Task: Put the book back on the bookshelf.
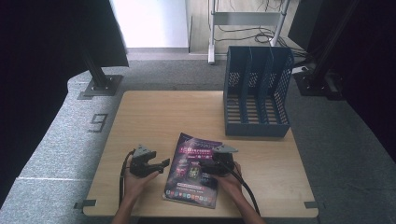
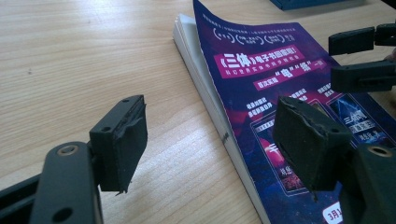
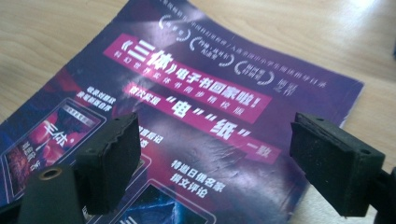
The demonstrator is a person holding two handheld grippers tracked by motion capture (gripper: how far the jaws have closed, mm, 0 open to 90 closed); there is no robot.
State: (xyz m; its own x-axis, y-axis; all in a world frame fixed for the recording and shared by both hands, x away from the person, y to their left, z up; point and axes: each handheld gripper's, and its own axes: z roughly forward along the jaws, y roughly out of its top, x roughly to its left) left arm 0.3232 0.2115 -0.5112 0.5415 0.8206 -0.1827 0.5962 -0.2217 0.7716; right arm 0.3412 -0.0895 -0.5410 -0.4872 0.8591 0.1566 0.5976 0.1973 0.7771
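The magazine (image 1: 195, 170), purple-covered with magenta banners and white Chinese print, lies flat on the counter (image 1: 154, 116) near its front edge, its cover corner curling upward, with the open left claw (image 1: 161, 166) just beside its spine, the open right claw (image 1: 205, 167) above its cover, and a blue file rack (image 1: 256, 91) well behind.
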